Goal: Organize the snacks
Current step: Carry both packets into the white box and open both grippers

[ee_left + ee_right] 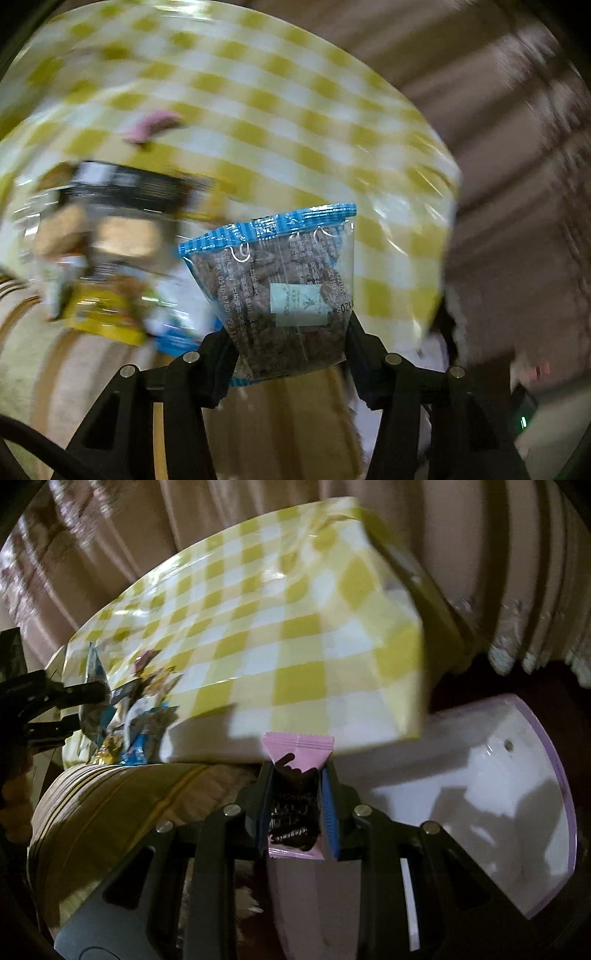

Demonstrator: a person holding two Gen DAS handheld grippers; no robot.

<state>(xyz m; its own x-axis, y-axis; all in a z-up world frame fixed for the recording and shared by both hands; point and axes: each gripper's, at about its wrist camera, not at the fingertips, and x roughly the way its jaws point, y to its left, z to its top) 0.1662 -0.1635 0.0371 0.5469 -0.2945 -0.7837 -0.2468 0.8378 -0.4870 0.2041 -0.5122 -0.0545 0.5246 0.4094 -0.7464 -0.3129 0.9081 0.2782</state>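
Observation:
My left gripper [291, 332] is shut on a clear snack packet with a blue top seal [284, 280], brown pieces showing inside; it hangs above the table's near edge. A blurred heap of snack packets [99, 251] lies left of it, with a pink wrapper [151, 125] further back. In the right wrist view my right gripper [297, 794] is shut on a pink snack packet [299, 749] with a dark picture, held off the table's front edge. The same heap of packets [136, 709] shows at far left, beside the left gripper [74, 709].
The table carries a yellow and white checked cloth [295, 627]. A white bin with a lilac rim [498, 794] stands low at the right. A beige striped cushion [110, 805] sits below the table's front edge. Brown curtains [147, 517] hang behind.

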